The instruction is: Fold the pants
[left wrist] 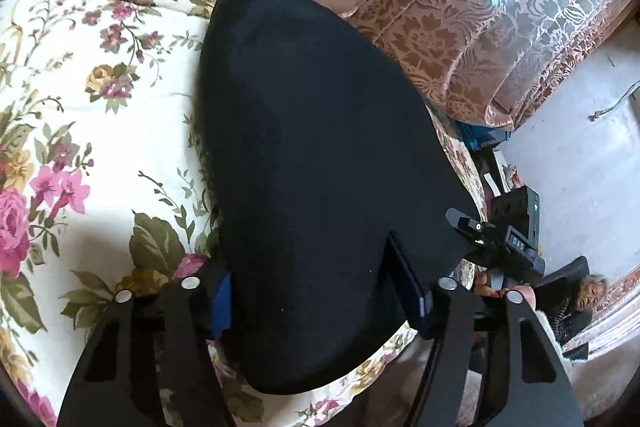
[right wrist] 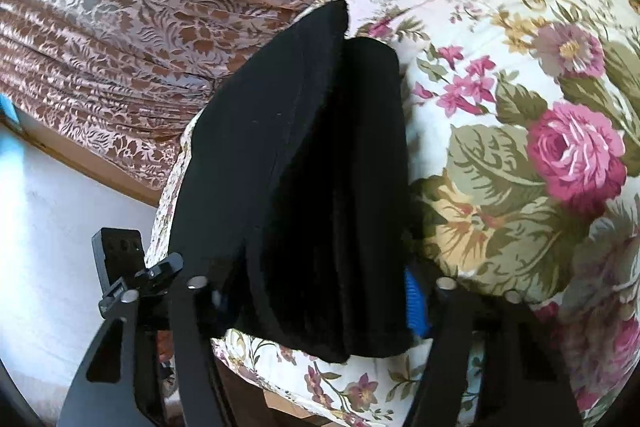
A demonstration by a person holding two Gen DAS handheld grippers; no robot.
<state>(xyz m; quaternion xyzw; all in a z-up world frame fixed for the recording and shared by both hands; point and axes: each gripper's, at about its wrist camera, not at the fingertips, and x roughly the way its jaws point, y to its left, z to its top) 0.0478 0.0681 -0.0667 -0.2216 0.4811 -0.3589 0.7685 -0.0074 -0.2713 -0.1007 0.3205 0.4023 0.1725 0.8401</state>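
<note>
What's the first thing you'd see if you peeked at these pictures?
The big black pants fill the middle, folded in layers on a bedspread with pink roses. Both sets of tongs, left and right, straddle the near edge. Shiny brown flowered curtains hang behind.

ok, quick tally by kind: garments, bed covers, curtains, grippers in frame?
Black pants: 1
Floral bedspread: 1
Brown patterned curtain: 1
Grippers: 2, left gripper and right gripper, each with fingers spread either side of the pants
Total: 5

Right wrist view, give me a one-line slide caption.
Folded black pants lying on a floral quilt, framed between the right claw fingers.
</note>
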